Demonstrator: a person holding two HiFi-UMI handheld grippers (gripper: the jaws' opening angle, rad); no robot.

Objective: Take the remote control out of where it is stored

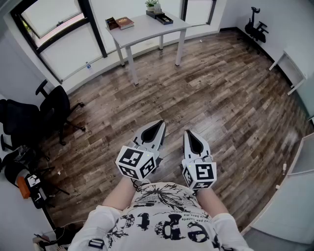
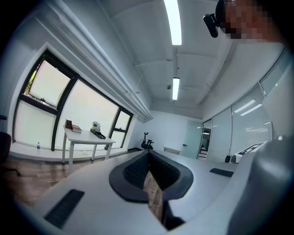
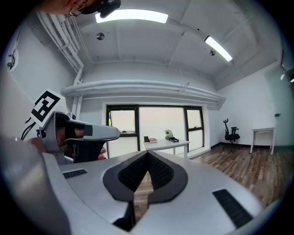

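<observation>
Looking down, head view: the person stands on a wood floor (image 1: 221,98), well apart from a white tabletop (image 1: 147,29) by the windows.
Tabletop load: books (image 1: 120,22), a small plant (image 1: 153,5) and a dark tray (image 1: 163,19).
Remote control, place: it shows in no view. The tray looks the likeliest store, but what lies in it is too small to tell.
Left hand-held gripper (image 1: 161,123): jaws together, nothing in them, held out in front of the body.
Right hand-held gripper (image 1: 187,133): jaws together and empty, just beside the left one.
Arms: both forearms are bent close to the chest, and both tools point forward at about the same height.

Left gripper view: the ribbed pads meet at the tip with only floor showing behind them. The tool points level, with the tabletop far off to the left.

Right gripper view: the pads meet at the tip with nothing between them. The tool dips a little and faces the tabletop, and the left hand-held gripper shows at the left edge.

Handling, judged: a remote is probably light, stiff and smooth-shelled, so it could skate under a pinch.
Hold, judged: grip across the narrow width at mid-body, pads on the long side edges, off the buttons.
</observation>
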